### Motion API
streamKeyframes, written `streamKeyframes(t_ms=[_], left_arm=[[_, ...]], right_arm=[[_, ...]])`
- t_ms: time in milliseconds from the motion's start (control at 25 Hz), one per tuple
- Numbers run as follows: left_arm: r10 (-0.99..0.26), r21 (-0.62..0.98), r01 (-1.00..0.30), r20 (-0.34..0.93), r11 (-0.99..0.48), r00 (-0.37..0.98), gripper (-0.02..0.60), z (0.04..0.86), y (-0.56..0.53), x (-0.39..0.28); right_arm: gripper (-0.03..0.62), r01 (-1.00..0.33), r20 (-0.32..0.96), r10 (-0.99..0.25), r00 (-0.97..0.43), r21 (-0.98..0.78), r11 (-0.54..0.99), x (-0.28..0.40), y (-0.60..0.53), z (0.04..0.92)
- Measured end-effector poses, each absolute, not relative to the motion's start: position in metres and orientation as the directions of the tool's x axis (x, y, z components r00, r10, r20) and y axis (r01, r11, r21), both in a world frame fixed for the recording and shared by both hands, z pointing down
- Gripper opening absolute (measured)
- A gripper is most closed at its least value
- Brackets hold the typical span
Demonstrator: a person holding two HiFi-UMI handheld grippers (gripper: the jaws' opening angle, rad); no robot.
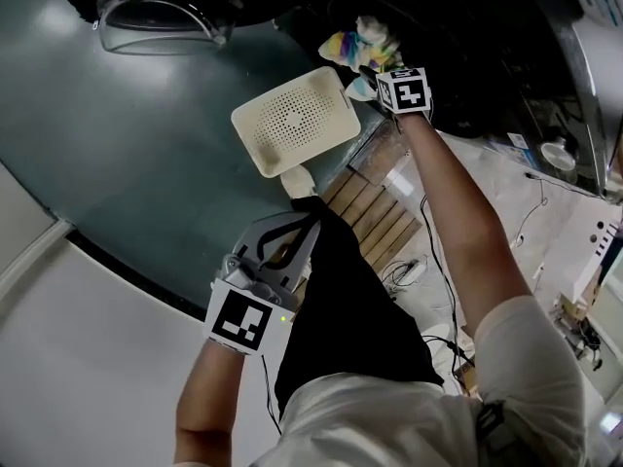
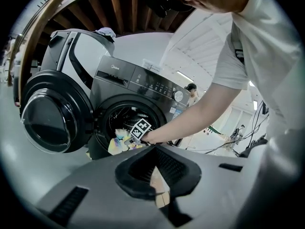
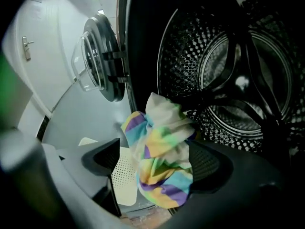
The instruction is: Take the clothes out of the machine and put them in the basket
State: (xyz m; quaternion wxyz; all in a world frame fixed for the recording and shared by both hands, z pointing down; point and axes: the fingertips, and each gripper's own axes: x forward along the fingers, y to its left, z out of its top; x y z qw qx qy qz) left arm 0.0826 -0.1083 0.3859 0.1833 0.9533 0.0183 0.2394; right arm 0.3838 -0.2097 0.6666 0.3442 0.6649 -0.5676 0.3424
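Observation:
A pastel striped cloth (image 1: 362,47) hangs at the mouth of the washing machine (image 2: 138,85), in front of the steel drum (image 3: 238,80). My right gripper (image 1: 368,74) reaches into that opening. The cloth (image 3: 162,161) lies between its spread jaws; the left pad stands clear of it, so the gripper is open. A white perforated basket (image 1: 292,120) sits on the floor just below the opening. My left gripper (image 1: 310,212) hovers low over the near side of the basket, fingers meeting at the tips, nothing in them.
The machine's round door (image 1: 165,13) stands swung open to the left. Wooden slats (image 1: 375,212) and loose cables (image 1: 428,261) lie on the floor to the right of the basket. A pale wall edge (image 1: 39,251) runs along the lower left.

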Motion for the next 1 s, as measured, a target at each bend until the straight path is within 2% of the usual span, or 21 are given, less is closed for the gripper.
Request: streamKeyframes(t_ms=[320,680,840,1000], left_arm=[[0.14,0.409,-0.066,0.455,-0.91,0.88,-0.004,0.421,-0.119,0.084],[0.152,0.449,-0.089,0.472,-0.889,0.868,-0.003,0.453,-0.122,0.079],[0.15,0.459,-0.098,0.473,-0.883,0.868,-0.003,0.457,-0.121,0.077],[0.15,0.468,-0.103,0.472,-0.878,0.869,-0.003,0.456,-0.118,0.075]], right_arm=[[0.492,-0.989,0.882,-0.449,0.144,0.113,-0.095,0.415,-0.23,0.721],[0.492,-0.99,0.892,-0.431,0.138,0.118,-0.072,0.423,-0.243,0.766],[0.458,-0.992,0.885,-0.449,0.127,0.12,-0.044,0.423,-0.244,0.771],[0.367,-0.993,0.884,-0.457,0.1,0.115,0.006,0.417,-0.24,0.763]])
